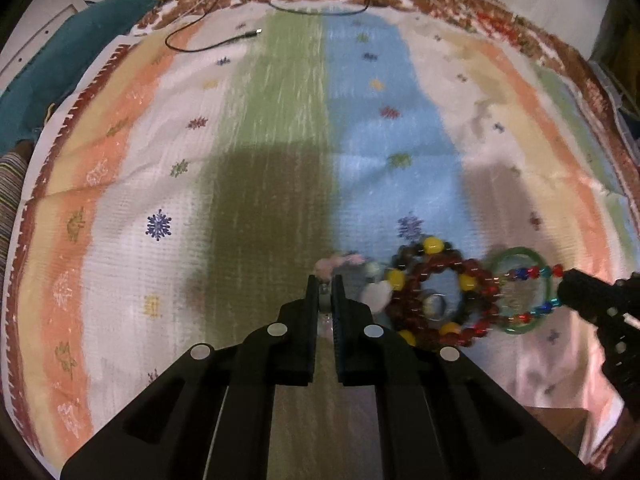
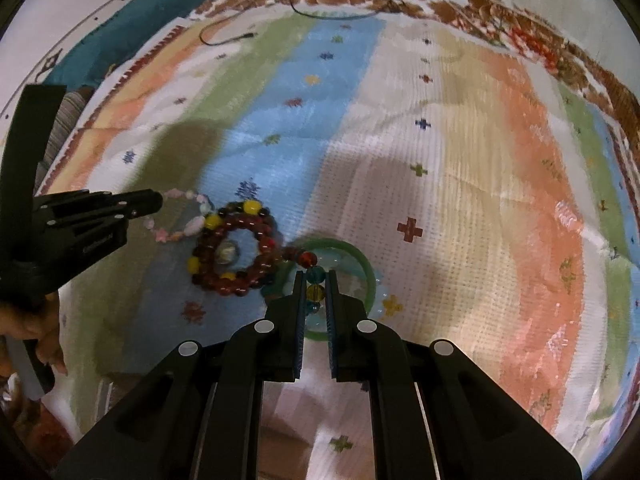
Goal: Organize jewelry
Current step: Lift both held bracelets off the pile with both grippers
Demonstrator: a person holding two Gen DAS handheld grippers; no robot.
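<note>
Both pinch: left hand-held gripper (image 1: 325,285) on pale pink bead bracelet (image 2: 180,216), right hand-held gripper (image 2: 315,280) on multicoloured glass-bead strand (image 2: 313,282), either side of dark-red bead bracelet (image 2: 236,250). Should part slowly, avoiding snags.

A dark red bead bracelet (image 2: 234,250) with yellow beads lies in a coil on the blue stripe, a small ring (image 2: 226,254) inside it. A pale pink bead bracelet (image 2: 188,232) touches its left side. To its right a multicoloured bead strand (image 2: 314,280) crosses a green bangle (image 2: 370,276).
</note>
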